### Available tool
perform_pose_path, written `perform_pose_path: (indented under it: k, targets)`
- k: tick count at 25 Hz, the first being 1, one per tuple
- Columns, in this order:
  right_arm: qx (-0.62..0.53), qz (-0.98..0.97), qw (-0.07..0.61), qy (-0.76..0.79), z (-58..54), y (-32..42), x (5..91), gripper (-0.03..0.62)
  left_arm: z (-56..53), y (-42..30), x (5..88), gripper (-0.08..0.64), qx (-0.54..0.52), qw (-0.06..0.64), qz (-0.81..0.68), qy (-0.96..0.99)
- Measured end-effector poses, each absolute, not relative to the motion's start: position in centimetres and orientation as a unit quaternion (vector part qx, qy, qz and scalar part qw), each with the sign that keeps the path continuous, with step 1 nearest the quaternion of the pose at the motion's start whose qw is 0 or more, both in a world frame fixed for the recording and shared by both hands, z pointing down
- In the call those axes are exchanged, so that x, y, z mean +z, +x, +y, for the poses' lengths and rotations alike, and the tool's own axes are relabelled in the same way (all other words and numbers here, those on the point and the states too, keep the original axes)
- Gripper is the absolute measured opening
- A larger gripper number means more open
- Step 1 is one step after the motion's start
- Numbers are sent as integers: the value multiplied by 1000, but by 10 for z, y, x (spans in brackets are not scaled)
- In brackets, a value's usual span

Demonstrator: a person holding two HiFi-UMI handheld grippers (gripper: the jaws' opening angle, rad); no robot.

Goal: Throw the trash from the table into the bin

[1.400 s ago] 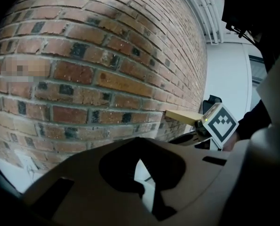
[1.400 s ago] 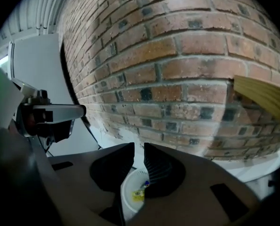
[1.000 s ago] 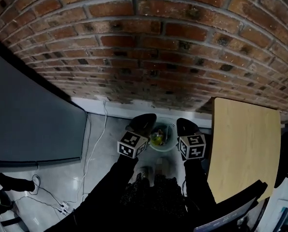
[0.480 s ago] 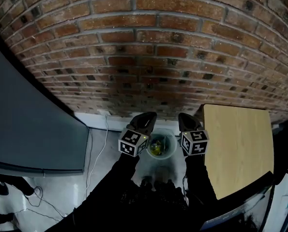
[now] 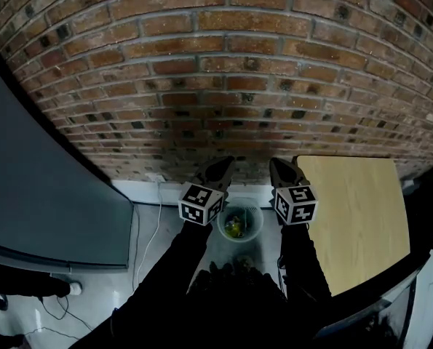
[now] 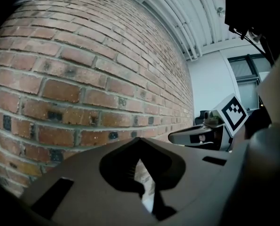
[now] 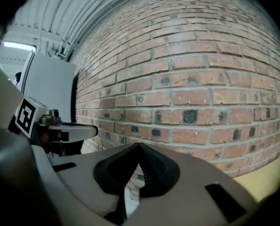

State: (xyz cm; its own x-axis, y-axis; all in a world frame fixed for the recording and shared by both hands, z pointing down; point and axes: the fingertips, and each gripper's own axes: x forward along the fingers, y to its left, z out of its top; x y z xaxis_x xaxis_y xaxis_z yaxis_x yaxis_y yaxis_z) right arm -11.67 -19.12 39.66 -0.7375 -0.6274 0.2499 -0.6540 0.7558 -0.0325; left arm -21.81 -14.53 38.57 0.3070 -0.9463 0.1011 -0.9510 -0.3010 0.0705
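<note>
1. The left tongs are clenched, tips meeting with nothing between them, and face the brick wall.
2. The right tongs are likewise clenched and hold nothing.
3. The trash lies inside the bin on the floor, below and between both tongs.
4. The wooden tabletop stands just right of the bin.

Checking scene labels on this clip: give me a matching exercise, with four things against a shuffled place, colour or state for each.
1 bin
2 table
3 right gripper
4 dark panel

a pale wood, at the right of the head view
b jaws shut, nothing between them
c grey, along the left of the head view
d on the floor below both grippers, trash inside

Pairs: 1-d, 2-a, 3-b, 4-c
</note>
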Motion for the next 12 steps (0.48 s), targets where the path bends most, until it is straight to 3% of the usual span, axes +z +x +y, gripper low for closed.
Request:
perform_pose_path:
  k: [12]
  targets:
    - [38, -929, 91, 357, -192, -102, 369, 12, -146, -206, 369, 6, 3, 52, -586, 809]
